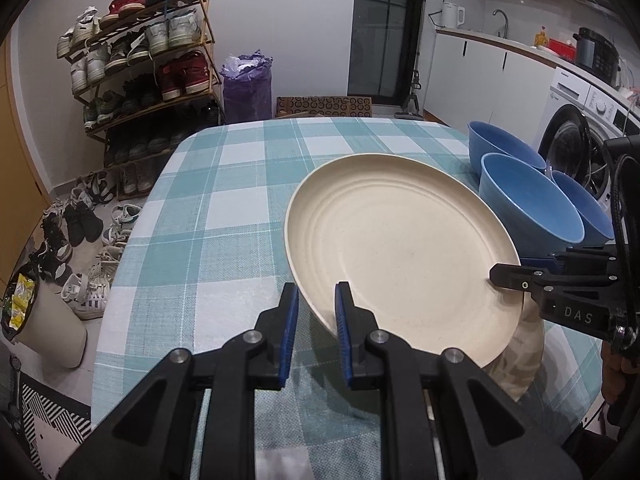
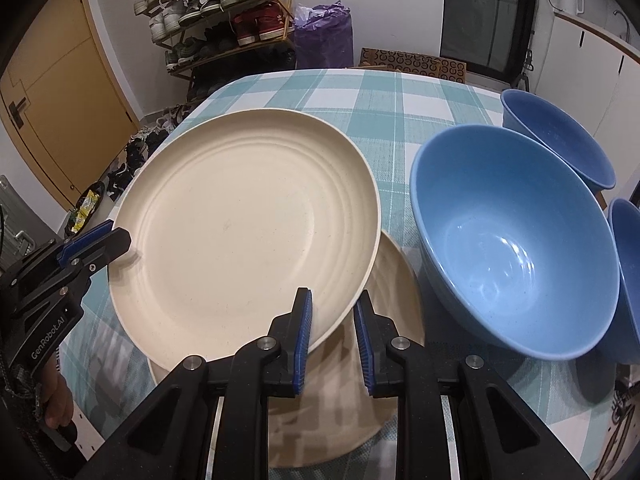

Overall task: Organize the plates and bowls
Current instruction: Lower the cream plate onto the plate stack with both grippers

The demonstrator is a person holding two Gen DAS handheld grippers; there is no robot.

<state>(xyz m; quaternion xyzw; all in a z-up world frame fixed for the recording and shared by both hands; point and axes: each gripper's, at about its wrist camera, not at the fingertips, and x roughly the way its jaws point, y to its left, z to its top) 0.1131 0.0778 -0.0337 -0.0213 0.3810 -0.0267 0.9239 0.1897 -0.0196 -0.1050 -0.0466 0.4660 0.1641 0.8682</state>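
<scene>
A cream plate [image 1: 400,248] [image 2: 248,224] hangs tilted above a second cream plate [image 2: 384,344] that lies on the checked table. My left gripper [image 1: 318,300] has its jaws around the upper plate's near-left rim. My right gripper [image 2: 334,308] has its jaws around the same plate's right rim; it also shows in the left wrist view [image 1: 516,274]. Both look closed on the rim. Three blue bowls [image 2: 516,240] [image 2: 560,136] [image 2: 628,280] stand to the right of the plates.
The table [image 1: 224,208] with a teal checked cloth stretches away to the far left. A shoe rack [image 1: 140,60] and loose shoes are on the floor beyond its left edge. A washing machine [image 1: 580,132] and kitchen counter stand at the right.
</scene>
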